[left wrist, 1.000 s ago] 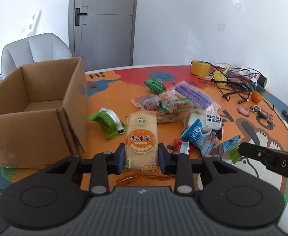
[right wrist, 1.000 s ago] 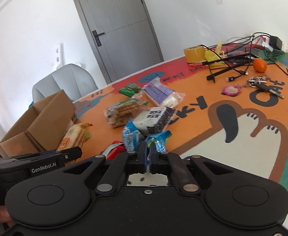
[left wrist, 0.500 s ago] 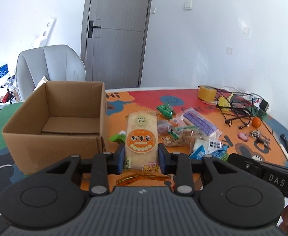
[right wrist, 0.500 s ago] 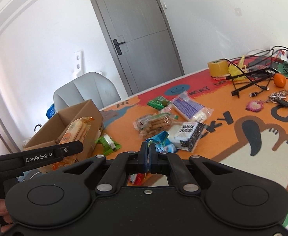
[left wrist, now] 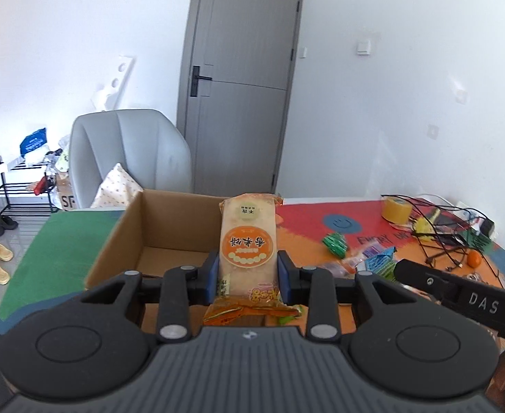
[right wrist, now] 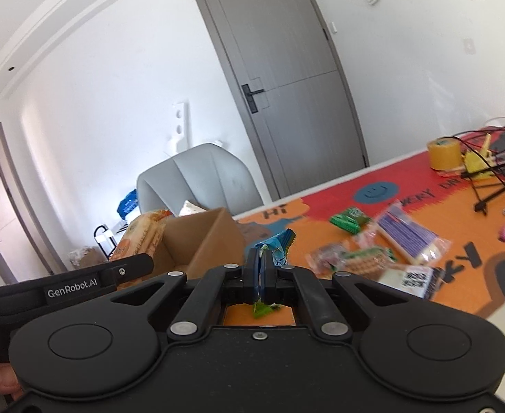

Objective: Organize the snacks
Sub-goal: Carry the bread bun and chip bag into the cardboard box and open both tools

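Hiding box [left wrist: 156, 227] floor: cracker pack [left wrist: 247, 241] (left-held).

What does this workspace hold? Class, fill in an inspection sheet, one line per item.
Surface: round table with a colourful cartoon mat.
Job's things: open cardboard box; rice cracker pack; blue snack packet; loose snacks on the mat.
Clutter: tape roll, orange.
Grippers: left hand-held gripper shut on the rice cracker pack over the box; right hand-held gripper shut on the blue snack packet.
Cables: black tangle at the table's far side.
Surroundings: grey chair, grey door, shoe rack.
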The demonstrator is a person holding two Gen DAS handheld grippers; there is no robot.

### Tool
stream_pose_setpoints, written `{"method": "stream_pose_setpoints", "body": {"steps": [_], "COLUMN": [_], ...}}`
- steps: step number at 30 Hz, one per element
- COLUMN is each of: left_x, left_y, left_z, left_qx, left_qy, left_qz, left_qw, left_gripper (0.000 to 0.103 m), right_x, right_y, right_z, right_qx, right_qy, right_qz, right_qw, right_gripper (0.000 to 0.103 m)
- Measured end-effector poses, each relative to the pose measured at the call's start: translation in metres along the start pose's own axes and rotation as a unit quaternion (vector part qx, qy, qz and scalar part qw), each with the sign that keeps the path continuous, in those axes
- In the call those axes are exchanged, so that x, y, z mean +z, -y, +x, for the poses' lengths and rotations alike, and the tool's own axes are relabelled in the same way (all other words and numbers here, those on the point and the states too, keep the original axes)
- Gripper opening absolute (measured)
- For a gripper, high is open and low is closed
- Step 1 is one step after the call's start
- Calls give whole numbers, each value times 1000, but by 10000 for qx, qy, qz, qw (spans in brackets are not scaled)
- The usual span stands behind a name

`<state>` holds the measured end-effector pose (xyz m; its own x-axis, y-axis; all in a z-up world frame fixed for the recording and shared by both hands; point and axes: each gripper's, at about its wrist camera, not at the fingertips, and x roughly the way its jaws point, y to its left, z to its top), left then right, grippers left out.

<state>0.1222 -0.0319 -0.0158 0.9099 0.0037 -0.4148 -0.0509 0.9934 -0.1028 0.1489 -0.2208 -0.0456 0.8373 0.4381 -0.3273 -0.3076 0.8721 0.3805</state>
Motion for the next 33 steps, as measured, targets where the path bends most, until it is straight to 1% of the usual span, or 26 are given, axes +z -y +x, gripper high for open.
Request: {"method": "stream_pose_setpoints", "body": {"steps": [4,8,12,17,21,23,25,27,29,33], "left_x": [8,15,22,28,32,33,32,31,29,29], "left_y": [-16,-36,-50,-64,-71,-73,-77,-82,-86,-96], "left_z": [2,2,11,28,42,47,49,51,49,44], "left_qx": [142,297,432,487,416,461,590,569,690,785], "left_qy": [45,120,126,11,-125,-165,-224,-277,-265,-289], "left_qz": [-140,-250,-347,-451,-501,-497,-504,-553,-528,-591], "left_qw": [9998,9992,9984,9978,9978,9976,9967,9965,9959,9947], "left_gripper": [33,33,33,33,33,36,45,45,45,51], "right_x": [10,16,21,25,26,26,26,26,26,22], "right_y": [-15,-29,-41,-54,-59,-61,-63,-64,-66,-71], "right_z": [12,25,38,49,58,62,67,72,78,90], "right_qx": [160,307,442,536,572,585,597,612,623,716], "right_qy": [62,56,27,3,-28,-58,-88,-131,-183,-329], "right_qz": [-60,-150,-224,-300,-258,-241,-241,-226,-220,-181], "right_qw": [9998,9994,9988,9981,9980,9980,9979,9978,9976,9967], "right_gripper": [2,2,2,2,2,2,2,2,2,2]}}
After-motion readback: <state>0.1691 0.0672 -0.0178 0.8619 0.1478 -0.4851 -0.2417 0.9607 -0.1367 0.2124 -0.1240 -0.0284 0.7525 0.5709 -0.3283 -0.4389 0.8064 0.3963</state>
